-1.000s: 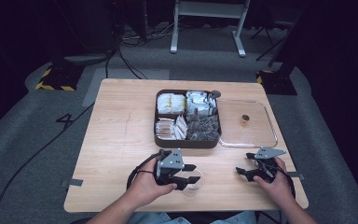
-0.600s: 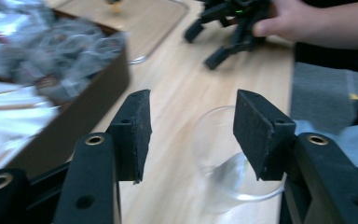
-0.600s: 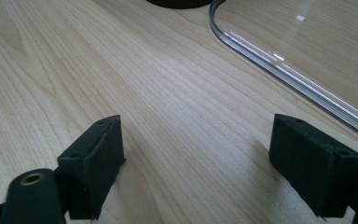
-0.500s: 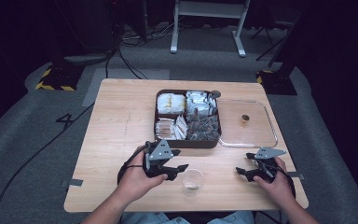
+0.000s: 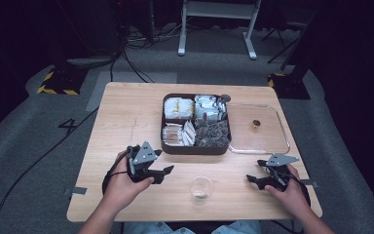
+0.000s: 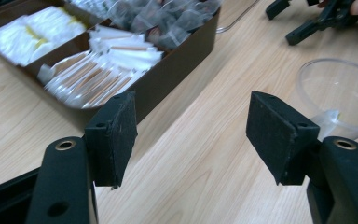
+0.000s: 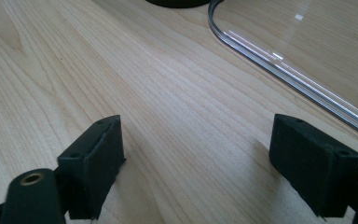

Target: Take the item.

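Note:
A small clear plastic cup point(image 5: 201, 189) with a bit of white inside stands alone on the wooden table point(image 5: 126, 117) near the front edge. My left gripper point(image 5: 165, 174) sits to the left of it, apart from it; its jaws have just been opening and nothing is between them. In the left gripper view the gripper point(image 6: 196, 140) is open over bare wood, with the cup point(image 6: 340, 93) off to the right. My right gripper point(image 5: 254, 171) rests near the front right, its jaws point(image 7: 214, 163) apart over bare wood.
A brown compartment tray point(image 5: 195, 148) of wrapped packets and sachets sits mid-table, close ahead of the left gripper point(image 6: 177, 70). A clear flat lid point(image 5: 272, 141) with a small brown object point(image 5: 256, 124) lies to its right, its rim point(image 7: 284, 70) ahead of the right gripper.
The left gripper let go of the cup, opened wider and drew away to the left. The cup stays standing on the table. The right hand has not moved.

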### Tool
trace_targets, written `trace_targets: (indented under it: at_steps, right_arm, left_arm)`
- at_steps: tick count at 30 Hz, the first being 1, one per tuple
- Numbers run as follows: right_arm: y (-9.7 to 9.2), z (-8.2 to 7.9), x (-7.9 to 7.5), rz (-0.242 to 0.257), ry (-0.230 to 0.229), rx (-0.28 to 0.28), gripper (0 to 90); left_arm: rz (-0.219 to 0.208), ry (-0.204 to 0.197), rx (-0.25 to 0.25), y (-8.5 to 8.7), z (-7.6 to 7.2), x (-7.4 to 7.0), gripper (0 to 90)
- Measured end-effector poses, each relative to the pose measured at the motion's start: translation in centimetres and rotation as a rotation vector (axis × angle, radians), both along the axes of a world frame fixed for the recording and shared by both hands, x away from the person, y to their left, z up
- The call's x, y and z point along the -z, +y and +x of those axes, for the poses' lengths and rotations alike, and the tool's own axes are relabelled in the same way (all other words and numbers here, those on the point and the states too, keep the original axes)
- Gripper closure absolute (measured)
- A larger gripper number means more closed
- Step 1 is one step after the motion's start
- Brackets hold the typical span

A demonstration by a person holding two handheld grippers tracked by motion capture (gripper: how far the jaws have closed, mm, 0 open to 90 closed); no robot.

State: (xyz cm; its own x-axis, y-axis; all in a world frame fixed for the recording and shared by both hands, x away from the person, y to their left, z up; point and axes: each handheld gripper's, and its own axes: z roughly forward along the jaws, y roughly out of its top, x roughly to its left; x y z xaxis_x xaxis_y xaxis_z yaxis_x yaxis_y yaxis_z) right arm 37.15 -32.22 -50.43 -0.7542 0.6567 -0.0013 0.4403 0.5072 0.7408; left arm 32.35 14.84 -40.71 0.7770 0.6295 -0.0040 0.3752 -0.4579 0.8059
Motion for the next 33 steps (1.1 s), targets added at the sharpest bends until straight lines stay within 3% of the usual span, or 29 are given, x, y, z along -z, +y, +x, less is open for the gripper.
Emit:
trace_targets:
  at_steps: [9, 23, 33]
  right_arm:
    - [0.0, 0.0, 0.0, 0.0, 0.0, 0.0, 17.9]
    - [0.0, 0.0, 0.0, 0.0, 0.0, 0.0, 17.9]
    - [0.0, 0.0, 0.0, 0.0, 0.0, 0.0, 17.9]
  left_arm:
    - [0.029, 0.011, -0.043, 2.4, 0.1, 0.5, 33.3]
    - [0.121, 0.132, -0.149, 5.4, 1.5, 4.0, 29.0]
    - [0.191, 0.175, -0.186, 6.8, 1.8, 6.2, 29.0]
